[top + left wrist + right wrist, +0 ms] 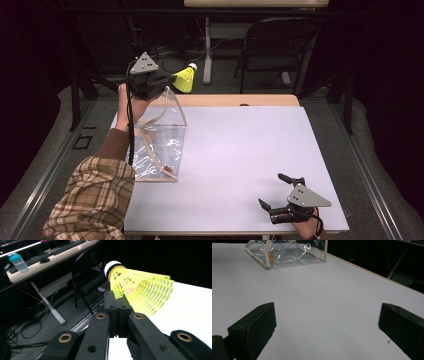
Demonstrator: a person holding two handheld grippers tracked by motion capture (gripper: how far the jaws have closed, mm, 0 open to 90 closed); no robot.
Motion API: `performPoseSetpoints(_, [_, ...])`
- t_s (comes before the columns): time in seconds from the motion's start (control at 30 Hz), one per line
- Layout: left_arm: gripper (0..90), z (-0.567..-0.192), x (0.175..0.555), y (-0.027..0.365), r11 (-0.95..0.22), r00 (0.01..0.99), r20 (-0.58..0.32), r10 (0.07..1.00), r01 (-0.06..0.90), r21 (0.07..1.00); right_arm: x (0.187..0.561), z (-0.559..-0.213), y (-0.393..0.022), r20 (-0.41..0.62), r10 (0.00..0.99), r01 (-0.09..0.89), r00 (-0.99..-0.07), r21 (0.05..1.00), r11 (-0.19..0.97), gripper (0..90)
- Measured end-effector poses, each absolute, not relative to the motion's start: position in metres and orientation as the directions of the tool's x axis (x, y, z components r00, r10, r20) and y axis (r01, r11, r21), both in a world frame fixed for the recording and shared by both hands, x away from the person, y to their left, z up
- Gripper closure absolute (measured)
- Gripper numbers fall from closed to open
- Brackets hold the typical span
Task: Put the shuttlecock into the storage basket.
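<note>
Shuttlecock (140,291) skirt pinched in left gripper (117,307), cork outward

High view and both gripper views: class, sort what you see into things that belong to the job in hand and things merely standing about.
In the job:
- left gripper, shut on the yellow shuttlecock
- clear bag, standing below it on the table
- right gripper, open, resting near the table's front edge

Standing about:
- folding chair
- water bottle and keyboards on the far desk

no readable text, labels, brands, numbers or signs anywhere
</note>
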State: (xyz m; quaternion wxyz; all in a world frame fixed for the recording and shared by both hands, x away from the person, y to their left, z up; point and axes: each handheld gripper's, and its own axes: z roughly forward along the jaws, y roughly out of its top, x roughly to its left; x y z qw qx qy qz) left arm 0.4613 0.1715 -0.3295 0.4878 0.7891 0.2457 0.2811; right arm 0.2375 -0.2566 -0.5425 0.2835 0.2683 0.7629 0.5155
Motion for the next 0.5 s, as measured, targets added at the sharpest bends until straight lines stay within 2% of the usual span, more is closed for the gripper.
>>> performPoseSetpoints(0.5, [89.8, -0.326, 0.46, 0.186, -0.407, 0.7, 0.211, 0.682, 0.123, 0.905, 0.238, -0.543, -0.256, -0.154, 0.703, 0.12, -0.695, 0.939, 0.324, 0.9])
